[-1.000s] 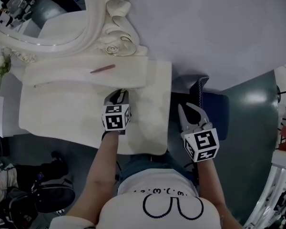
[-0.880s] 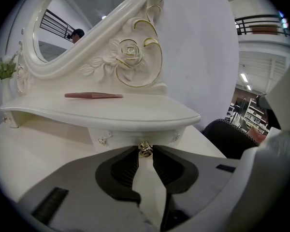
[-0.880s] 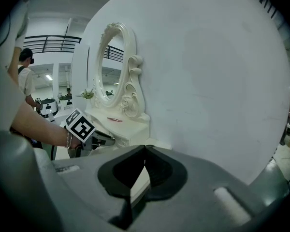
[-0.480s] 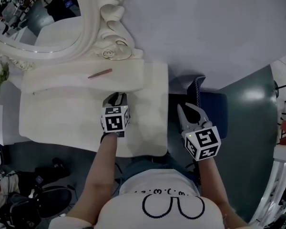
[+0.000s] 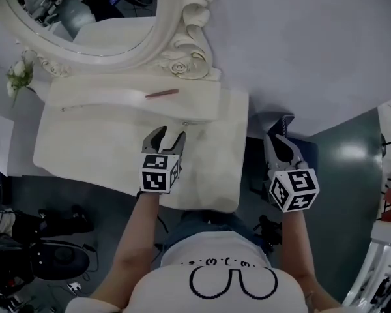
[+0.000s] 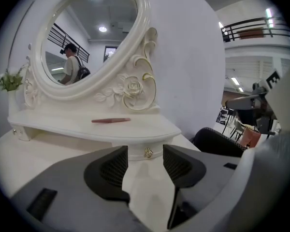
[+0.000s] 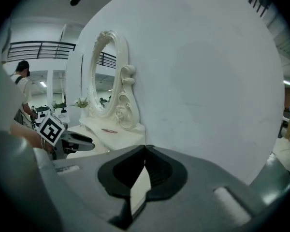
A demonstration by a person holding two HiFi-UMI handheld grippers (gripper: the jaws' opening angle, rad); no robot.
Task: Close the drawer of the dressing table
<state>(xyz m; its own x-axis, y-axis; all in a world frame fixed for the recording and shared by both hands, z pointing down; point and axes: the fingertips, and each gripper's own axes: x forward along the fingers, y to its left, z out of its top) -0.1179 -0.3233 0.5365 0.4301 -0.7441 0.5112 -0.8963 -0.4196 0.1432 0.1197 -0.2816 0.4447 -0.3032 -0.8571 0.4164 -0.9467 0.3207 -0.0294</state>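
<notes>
The white dressing table (image 5: 208,168) carries a small drawer (image 6: 137,153) with a gold knob (image 6: 148,152) under its shelf (image 5: 117,100). The drawer front sits back in under the shelf edge. My left gripper (image 5: 169,134) hovers over the tabletop just in front of the drawer and its jaws are opening. In the left gripper view the knob shows beyond the left gripper (image 6: 145,154), with nothing touching its pads. My right gripper (image 5: 277,141) hangs off the table's right side. The right gripper (image 7: 145,150) is shut on nothing.
A reddish pen (image 5: 161,93) lies on the shelf below the ornate oval mirror (image 5: 98,18). White flowers (image 5: 18,77) stand at the table's left end. A dark chair (image 6: 217,141) sits right of the table, under my right gripper. The wall is close behind.
The left gripper's jaws have spread wide and it has lifted back from the drawer knob. The right gripper has risen a little, still shut.
</notes>
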